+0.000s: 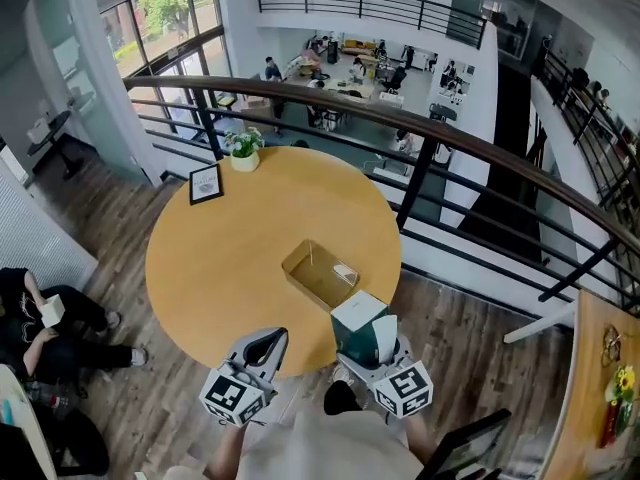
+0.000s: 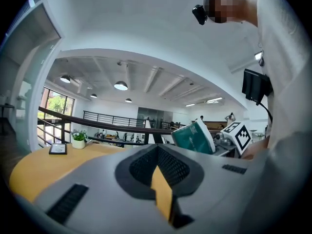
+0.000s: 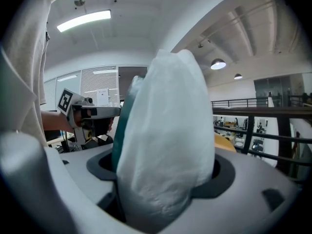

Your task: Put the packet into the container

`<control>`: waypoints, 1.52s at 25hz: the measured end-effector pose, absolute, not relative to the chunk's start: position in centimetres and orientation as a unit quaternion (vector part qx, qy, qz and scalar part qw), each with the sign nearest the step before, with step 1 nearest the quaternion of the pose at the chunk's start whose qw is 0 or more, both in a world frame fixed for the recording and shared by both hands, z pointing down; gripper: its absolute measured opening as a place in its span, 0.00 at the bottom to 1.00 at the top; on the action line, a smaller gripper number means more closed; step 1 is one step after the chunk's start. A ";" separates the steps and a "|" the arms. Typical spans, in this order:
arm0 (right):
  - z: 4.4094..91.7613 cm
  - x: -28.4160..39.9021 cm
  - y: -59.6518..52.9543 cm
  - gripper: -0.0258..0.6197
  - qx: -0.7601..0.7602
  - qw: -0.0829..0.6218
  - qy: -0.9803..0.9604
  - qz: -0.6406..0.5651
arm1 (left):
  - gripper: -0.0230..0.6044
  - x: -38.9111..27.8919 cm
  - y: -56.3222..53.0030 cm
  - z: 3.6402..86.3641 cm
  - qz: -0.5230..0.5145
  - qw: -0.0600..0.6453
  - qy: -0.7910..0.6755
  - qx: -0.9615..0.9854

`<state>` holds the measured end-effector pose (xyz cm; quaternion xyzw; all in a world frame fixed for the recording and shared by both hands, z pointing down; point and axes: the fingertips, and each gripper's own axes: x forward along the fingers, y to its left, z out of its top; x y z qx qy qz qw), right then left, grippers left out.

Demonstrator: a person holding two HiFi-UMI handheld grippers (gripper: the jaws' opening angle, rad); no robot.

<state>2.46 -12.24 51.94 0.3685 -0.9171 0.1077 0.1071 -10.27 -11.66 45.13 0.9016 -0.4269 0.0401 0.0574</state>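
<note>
My right gripper (image 1: 366,354) (image 3: 161,179) is shut on a teal and white packet (image 1: 360,322) (image 3: 165,130). It holds the packet upright over the near edge of the round yellow table (image 1: 220,268). The packet (image 2: 195,137) also shows in the left gripper view, beside the right gripper's marker cube (image 2: 241,135). An open amber container (image 1: 300,259) sits on the table just beyond the packet, with a small white item (image 1: 345,271) inside. My left gripper (image 1: 264,347) (image 2: 158,179) hangs at the table's near edge, left of the packet, jaws together and holding nothing.
A framed picture (image 1: 206,183) and a small potted plant (image 1: 243,148) stand at the table's far left. A dark railing (image 1: 440,138) curves behind the table, over a drop to a lower floor. A person (image 1: 40,318) sits at the left.
</note>
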 end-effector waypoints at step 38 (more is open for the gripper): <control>53.6 1.8 -23.2 0.68 0.332 0.157 -0.914 0.175 | 0.04 -11.5 -22.4 48.4 0.059 0.146 -0.464 0.872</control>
